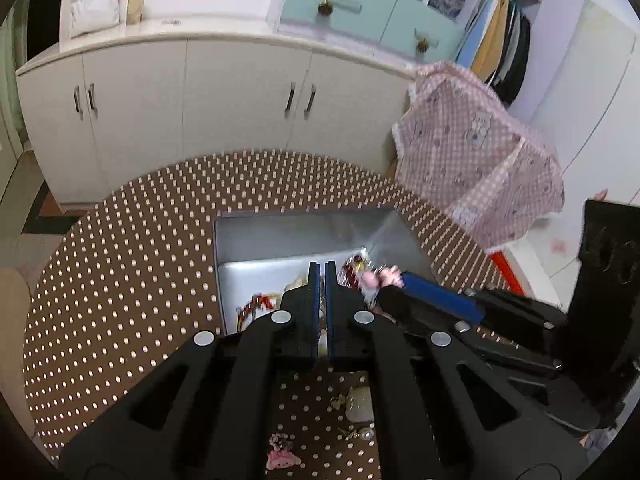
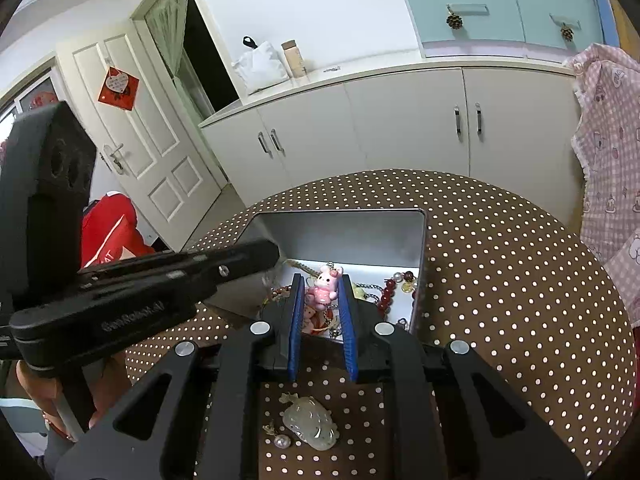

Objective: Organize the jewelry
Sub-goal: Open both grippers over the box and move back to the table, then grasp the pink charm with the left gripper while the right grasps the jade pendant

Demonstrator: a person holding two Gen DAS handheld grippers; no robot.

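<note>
An open silver tin box (image 2: 420,240) (image 1: 280,232) stands on the round dotted table and holds several bead strings and chains. My right gripper (image 2: 322,280) is over the box's near edge with a pink rabbit charm (image 2: 323,286) between its blue pads (image 2: 347,312); the jaws stand a little apart around it. It also shows in the left wrist view (image 1: 384,276). My left gripper (image 1: 322,266) is shut and empty over the box. A pale jade pendant (image 2: 310,422) and a pearl earring (image 2: 281,441) lie on the table under my right gripper.
A pink charm (image 1: 280,454) and small trinkets (image 1: 358,404) lie on the brown dotted tablecloth (image 1: 120,280) under my left gripper. White cabinets (image 1: 180,112) stand behind the table. A pink checked cloth (image 1: 480,160) hangs at the right.
</note>
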